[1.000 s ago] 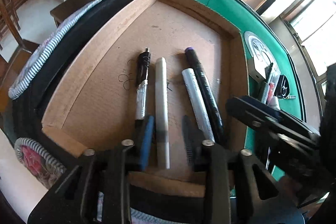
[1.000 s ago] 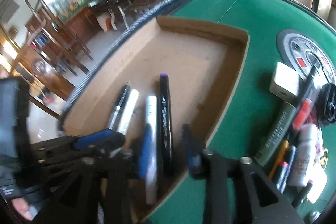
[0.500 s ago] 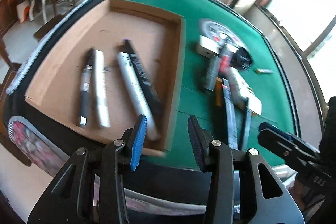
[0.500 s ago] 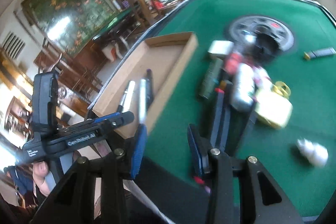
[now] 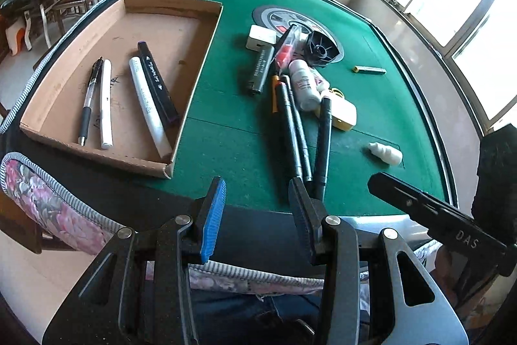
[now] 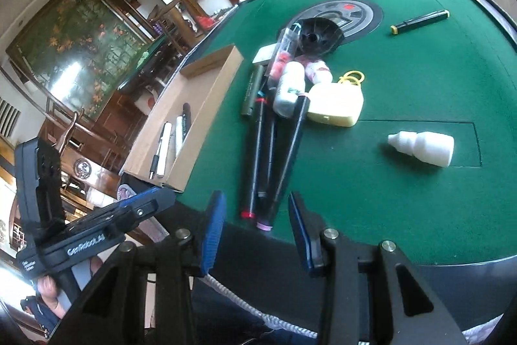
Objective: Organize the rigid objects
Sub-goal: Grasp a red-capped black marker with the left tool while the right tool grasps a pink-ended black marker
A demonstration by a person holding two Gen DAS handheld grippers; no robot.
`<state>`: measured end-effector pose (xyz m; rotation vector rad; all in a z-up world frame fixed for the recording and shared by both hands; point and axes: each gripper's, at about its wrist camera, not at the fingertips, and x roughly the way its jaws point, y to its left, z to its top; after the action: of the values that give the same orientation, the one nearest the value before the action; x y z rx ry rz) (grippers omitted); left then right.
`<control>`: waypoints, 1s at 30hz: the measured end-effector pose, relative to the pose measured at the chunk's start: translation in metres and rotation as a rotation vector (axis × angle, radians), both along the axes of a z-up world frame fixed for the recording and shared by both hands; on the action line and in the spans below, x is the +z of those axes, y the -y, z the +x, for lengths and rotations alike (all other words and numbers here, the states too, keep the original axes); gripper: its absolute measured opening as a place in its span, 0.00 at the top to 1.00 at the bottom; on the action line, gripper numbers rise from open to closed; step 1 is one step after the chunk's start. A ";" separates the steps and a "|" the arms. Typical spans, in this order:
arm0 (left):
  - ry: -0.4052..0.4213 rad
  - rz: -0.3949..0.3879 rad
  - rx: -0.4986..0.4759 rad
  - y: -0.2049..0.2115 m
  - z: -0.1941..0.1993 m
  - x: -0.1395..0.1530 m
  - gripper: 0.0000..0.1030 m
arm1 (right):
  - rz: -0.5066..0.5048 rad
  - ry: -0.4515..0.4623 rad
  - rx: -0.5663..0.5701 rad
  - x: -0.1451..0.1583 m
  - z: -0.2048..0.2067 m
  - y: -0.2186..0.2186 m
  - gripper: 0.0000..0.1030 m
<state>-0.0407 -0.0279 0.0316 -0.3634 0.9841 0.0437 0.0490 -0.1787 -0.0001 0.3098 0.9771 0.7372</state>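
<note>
Four pens now lie side by side in the cardboard tray, and both tools have pulled back from it toward the near edge of the green tabletop, so that batch looks done. Next up, likely, the loose pile: three long dark pens lie straight ahead of the right tool, just short of its tips. Left tool and right tool both gape, empty, nothing between the pads.

Black tongs with blue ribbed pads and silver screws.
</note>
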 end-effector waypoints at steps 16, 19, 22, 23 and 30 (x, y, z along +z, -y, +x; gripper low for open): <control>-0.078 -0.029 0.002 -0.007 0.021 -0.026 0.61 | -0.046 -0.084 -0.010 -0.027 0.023 -0.011 0.61; -0.092 -0.034 -0.005 -0.008 0.027 -0.030 0.61 | -0.056 -0.101 -0.005 -0.031 0.032 -0.017 0.61; -0.106 -0.038 -0.014 -0.008 0.033 -0.034 0.61 | -0.064 -0.116 -0.010 -0.036 0.041 -0.020 0.61; -0.110 -0.040 -0.020 -0.007 0.035 -0.035 0.61 | -0.065 -0.127 -0.010 -0.038 0.045 -0.022 0.61; -0.139 -0.060 -0.037 -0.006 0.047 -0.044 0.61 | -0.064 -0.154 -0.006 -0.045 0.059 -0.025 0.67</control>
<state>0.0062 -0.0220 -0.0128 -0.4012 1.1311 0.0054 0.1079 -0.1534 -0.0448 0.3171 1.1429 0.6828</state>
